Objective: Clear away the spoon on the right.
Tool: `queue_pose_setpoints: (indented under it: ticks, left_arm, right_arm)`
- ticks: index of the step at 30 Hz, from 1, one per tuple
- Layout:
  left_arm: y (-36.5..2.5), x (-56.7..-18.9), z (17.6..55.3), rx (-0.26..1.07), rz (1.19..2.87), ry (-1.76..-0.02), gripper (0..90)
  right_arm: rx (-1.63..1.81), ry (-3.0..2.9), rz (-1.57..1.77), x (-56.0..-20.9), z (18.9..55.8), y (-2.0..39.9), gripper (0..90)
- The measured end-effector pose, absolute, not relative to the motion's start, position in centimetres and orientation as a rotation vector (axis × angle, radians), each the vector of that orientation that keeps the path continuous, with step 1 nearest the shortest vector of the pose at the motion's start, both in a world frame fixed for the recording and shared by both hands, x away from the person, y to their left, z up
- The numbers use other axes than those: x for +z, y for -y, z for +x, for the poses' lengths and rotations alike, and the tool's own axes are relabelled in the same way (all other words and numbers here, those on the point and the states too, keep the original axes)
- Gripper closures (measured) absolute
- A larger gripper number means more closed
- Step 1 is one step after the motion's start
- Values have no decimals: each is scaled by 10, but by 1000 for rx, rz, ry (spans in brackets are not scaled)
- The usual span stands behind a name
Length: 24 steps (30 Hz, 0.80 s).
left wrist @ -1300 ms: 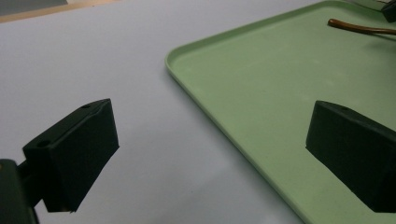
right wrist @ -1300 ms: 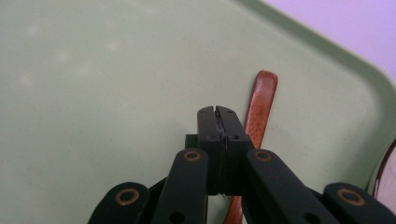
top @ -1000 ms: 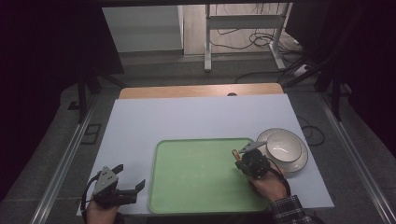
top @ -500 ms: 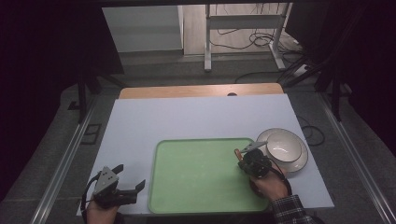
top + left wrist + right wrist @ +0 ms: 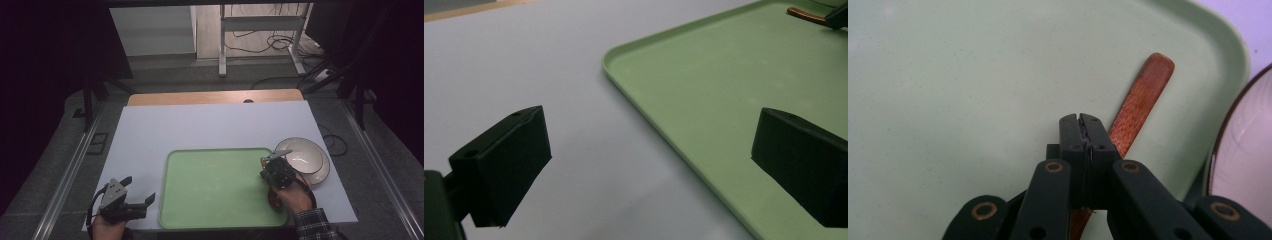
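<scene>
A green tray [image 5: 215,151] lies on the white table sheet. My right gripper [image 5: 270,172] hovers low over the tray's right end with its jaws pressed together and nothing between them. A brown wooden handle [image 5: 1140,102] lies flat on the tray and runs under those shut jaws toward the tray's rim. The same wooden handle [image 5: 805,14] appears far off in the left gripper view. My left gripper [image 5: 139,190] rests near the table's front left, off the tray, with its jaws wide apart and empty. One jaw of my left gripper [image 5: 649,165] hangs over the tray's edge [image 5: 644,100].
A cream bowl [image 5: 306,158] with a dark rim sits on the white sheet just right of the tray, close to the right hand. A bare wooden strip [image 5: 215,97] runs along the table's far edge. Cables and a metal stand lie on the floor beyond.
The right gripper has edged slightly toward the bowl. The left gripper has stayed where it was.
</scene>
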<state>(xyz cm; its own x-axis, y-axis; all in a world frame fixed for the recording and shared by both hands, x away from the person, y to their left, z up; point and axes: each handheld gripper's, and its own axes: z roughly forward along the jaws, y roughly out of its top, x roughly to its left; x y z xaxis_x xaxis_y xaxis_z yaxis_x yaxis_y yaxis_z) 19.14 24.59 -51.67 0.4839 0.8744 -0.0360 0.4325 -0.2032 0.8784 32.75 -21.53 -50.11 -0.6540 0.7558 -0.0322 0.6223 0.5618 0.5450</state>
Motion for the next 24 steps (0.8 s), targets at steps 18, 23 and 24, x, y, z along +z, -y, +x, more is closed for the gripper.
queue_pose_setpoints:
  ticks: [18, 23, 24]
  left_arm:
    - [-246, -517, 192, 609, 1820, -1099, 24]
    - [-246, -517, 192, 608, 1821, -1099, 24]
    - [-246, -517, 192, 608, 1821, -1099, 24]
  right_arm:
    - [739, -2514, 1130, -499, 326, 217, 835]
    - [751, -2515, 1113, -497, 325, 217, 803]
    - [755, -2516, 1111, -497, 325, 217, 798]
